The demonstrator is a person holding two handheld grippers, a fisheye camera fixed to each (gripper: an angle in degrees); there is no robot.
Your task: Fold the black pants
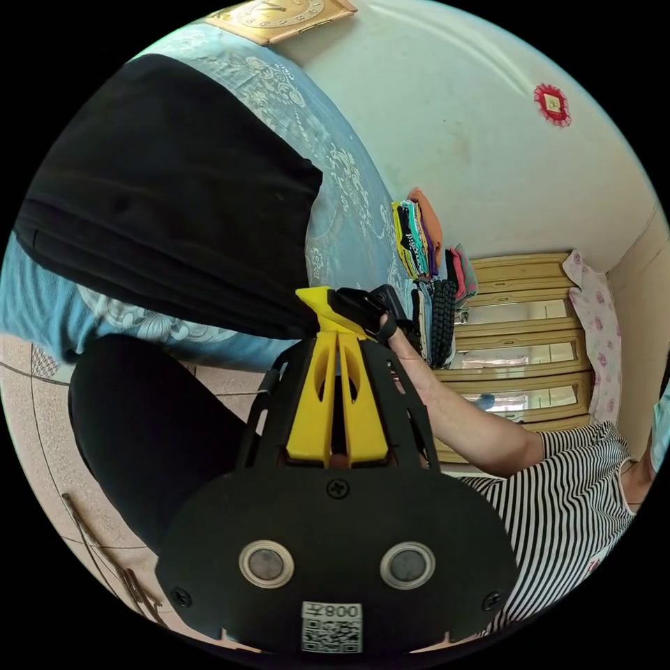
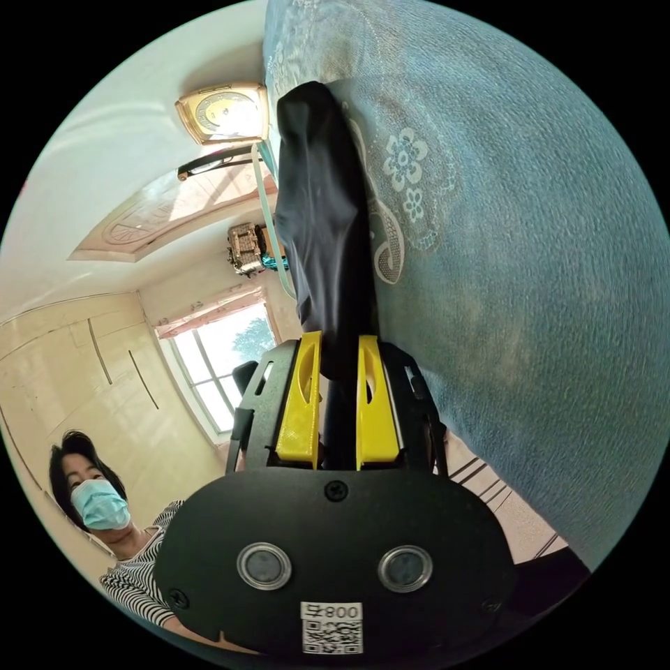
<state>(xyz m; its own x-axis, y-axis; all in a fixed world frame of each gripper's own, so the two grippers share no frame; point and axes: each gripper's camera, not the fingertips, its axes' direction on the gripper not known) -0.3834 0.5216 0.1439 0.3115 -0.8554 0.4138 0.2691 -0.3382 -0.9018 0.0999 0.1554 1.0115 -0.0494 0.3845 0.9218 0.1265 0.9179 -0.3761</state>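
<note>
Left gripper view: left gripper, 2 yellow jaws nearly touching, pinching an edge of the black pants, which are lying across the blue bedspread. Right gripper is clamping a black fold between its jaws, pants hanging beside the bedspread.

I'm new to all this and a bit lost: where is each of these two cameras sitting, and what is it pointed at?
Left gripper view: rides on the left gripper, facing the black pants on the blue bedspread; the person's arm, striped shirt and the right gripper show.
Right gripper view: rides on the right gripper, looking along the bedspread at the pants pinched between its jaws; the person's shirt shows.
Shared: pants, bedspread, wall clock.
</note>
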